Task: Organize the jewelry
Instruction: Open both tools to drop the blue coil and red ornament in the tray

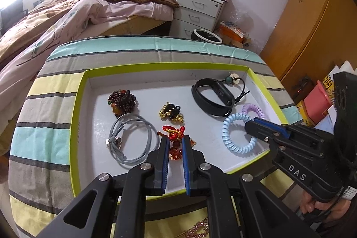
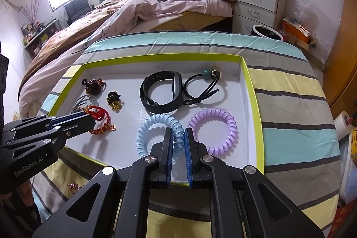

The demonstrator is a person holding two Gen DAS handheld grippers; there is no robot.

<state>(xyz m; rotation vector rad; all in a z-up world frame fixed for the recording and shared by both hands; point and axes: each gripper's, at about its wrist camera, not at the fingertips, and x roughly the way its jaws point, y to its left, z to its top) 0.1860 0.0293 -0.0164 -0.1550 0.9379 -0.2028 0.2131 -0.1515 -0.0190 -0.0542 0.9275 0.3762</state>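
left gripper [image 1: 175, 142]: the two blue-padded fingers are set narrowly apart and straddle the red knotted charm [image 1: 175, 137]. in the left wrist view the charm fills the gap between the pads; in the right wrist view the same gripper [image 2: 89, 118] has its tips at the red cord loop of the charm [image 2: 100, 118]. it reads as clenched on the charm, which lies low at the near middle of the tray floor; whether it is lifted clear cannot be told.

right gripper [image 2: 178, 136]: fingers narrowly apart, with the near right arc of the light blue spiral hair tie [image 2: 142, 133] caught between the pads. the left wrist view shows this gripper [image 1: 251, 126] with its tip on the tie's right side [image 1: 232, 126]. it reads as grasping the blue tie.

tray [image 1: 77, 104]: a shallow white box lid with a lime-green rim, resting on a striped cloth [image 1: 156, 48].

contents of the tray:
- purple spiral hair tie [image 2: 214, 129], just beside the blue one on its right.
- black fitness band [image 2: 160, 90], toward the far middle.
- black cord hair tie with a teal bead [image 2: 205, 74], near the far right corner.
- gold and black trinket [image 1: 170, 113], centre.
- dark red beaded bracelet [image 1: 121, 100], far left.
- grey elastic cord loop [image 1: 131, 139], just left of the charm.
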